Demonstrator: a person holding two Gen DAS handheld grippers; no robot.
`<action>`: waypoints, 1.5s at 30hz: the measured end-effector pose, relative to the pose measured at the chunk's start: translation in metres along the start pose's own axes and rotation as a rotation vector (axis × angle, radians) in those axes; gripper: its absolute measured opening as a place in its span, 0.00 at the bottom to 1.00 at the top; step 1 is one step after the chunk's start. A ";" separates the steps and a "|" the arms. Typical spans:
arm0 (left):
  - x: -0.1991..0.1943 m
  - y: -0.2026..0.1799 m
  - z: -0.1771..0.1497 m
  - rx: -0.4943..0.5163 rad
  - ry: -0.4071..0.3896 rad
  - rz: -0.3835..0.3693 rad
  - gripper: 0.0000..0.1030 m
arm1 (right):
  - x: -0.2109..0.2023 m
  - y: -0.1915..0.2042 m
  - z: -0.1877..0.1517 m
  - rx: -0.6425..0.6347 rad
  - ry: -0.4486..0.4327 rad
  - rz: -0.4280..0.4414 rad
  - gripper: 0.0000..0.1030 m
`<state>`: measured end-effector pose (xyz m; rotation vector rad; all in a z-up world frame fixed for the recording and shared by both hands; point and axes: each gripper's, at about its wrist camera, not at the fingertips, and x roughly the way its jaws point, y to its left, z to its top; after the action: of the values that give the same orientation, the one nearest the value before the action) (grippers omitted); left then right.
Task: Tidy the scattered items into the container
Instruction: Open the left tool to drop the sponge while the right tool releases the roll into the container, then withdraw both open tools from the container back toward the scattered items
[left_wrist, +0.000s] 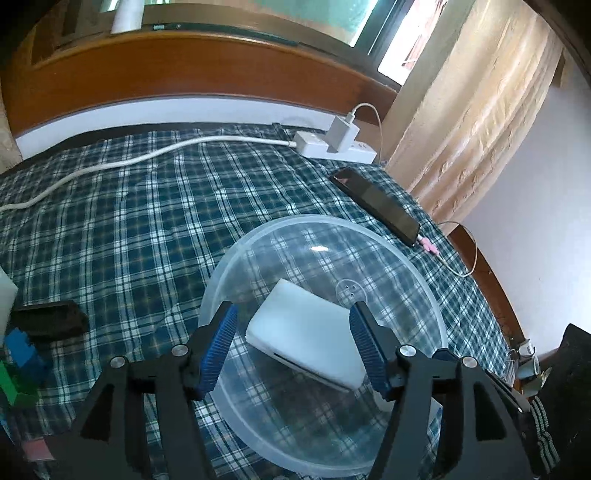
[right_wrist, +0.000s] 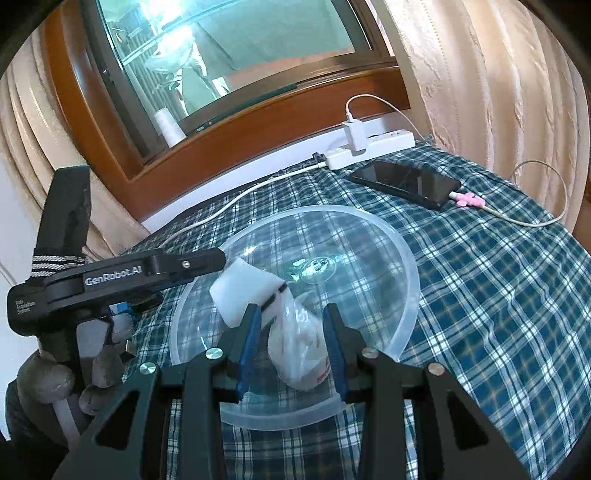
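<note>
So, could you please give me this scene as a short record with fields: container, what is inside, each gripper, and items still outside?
container: clear round plastic bowl on the blue plaid cloth
inside: white rectangular foam block
left gripper: jaws open either side of the block, not pressing it
right gripper: jaws shut on a clear plastic bag, over the bowl
still outside: black rectangular case, blue and green toy bricks

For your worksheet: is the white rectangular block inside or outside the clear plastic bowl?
Inside: the white rectangular block lies within the clear plastic bowl's rim.
</note>
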<state>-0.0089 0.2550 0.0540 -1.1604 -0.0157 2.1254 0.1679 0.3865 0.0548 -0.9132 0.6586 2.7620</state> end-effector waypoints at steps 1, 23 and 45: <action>-0.003 0.001 -0.001 0.003 -0.007 0.005 0.65 | 0.000 0.000 0.000 0.001 0.001 0.001 0.37; -0.042 0.024 -0.030 -0.029 -0.030 0.095 0.65 | -0.009 0.023 -0.010 -0.003 0.011 0.015 0.54; -0.095 0.080 -0.063 -0.113 -0.092 0.150 0.65 | -0.003 0.086 -0.034 -0.082 0.061 0.043 0.60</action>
<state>0.0254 0.1202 0.0598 -1.1588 -0.0944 2.3353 0.1640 0.2944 0.0635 -1.0147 0.5851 2.8277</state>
